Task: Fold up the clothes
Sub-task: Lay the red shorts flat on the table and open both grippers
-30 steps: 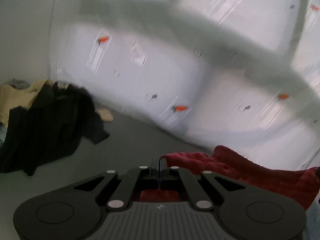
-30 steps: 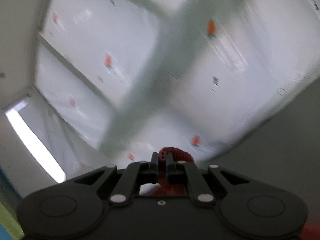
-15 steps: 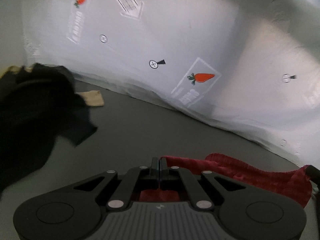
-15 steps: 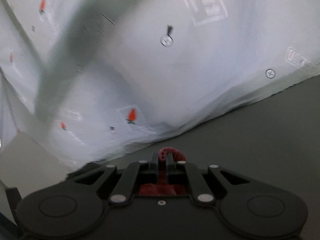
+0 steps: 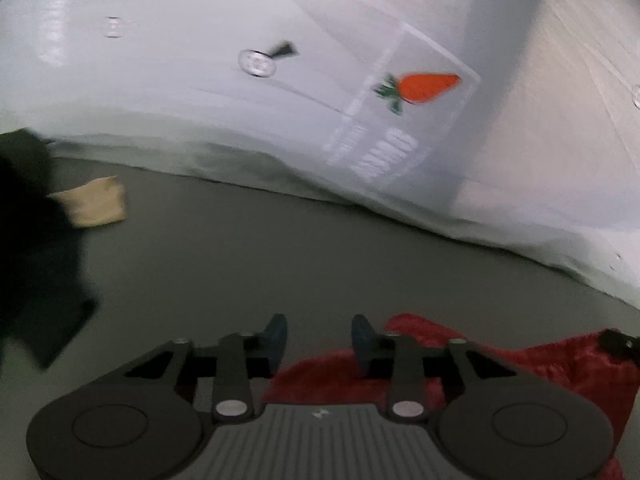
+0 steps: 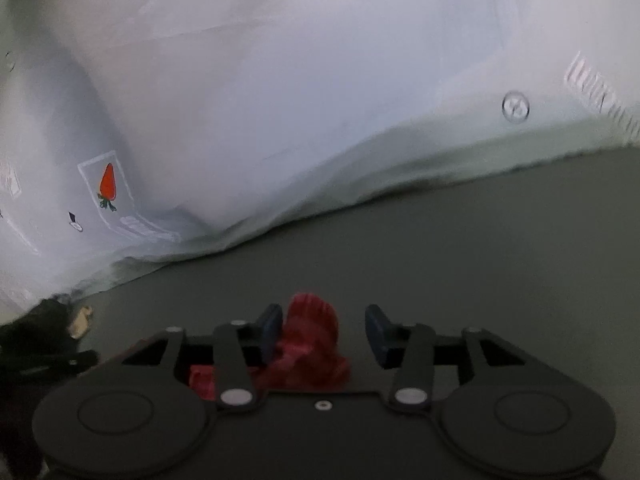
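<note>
A red knitted garment (image 5: 540,364) lies on the grey table (image 5: 280,248), under and to the right of my left gripper (image 5: 319,340), which is open with its jaws apart above the cloth. In the right wrist view a bunched fold of the same red garment (image 6: 310,344) stands up between the open jaws of my right gripper (image 6: 324,330), resting against the left fingertip (image 6: 270,326). The tip of my right gripper (image 5: 620,342) shows at the far right of the left wrist view.
A pile of black clothes (image 5: 28,264) lies at the left, with a tan piece of cloth (image 5: 94,206) behind it. The black pile also shows in the right wrist view (image 6: 32,340). A white printed plastic sheet (image 5: 360,80) hangs along the table's far edge.
Both grippers have opened and let go of the red garment. Both have come down closer to the table, and the garment now lies on it.
</note>
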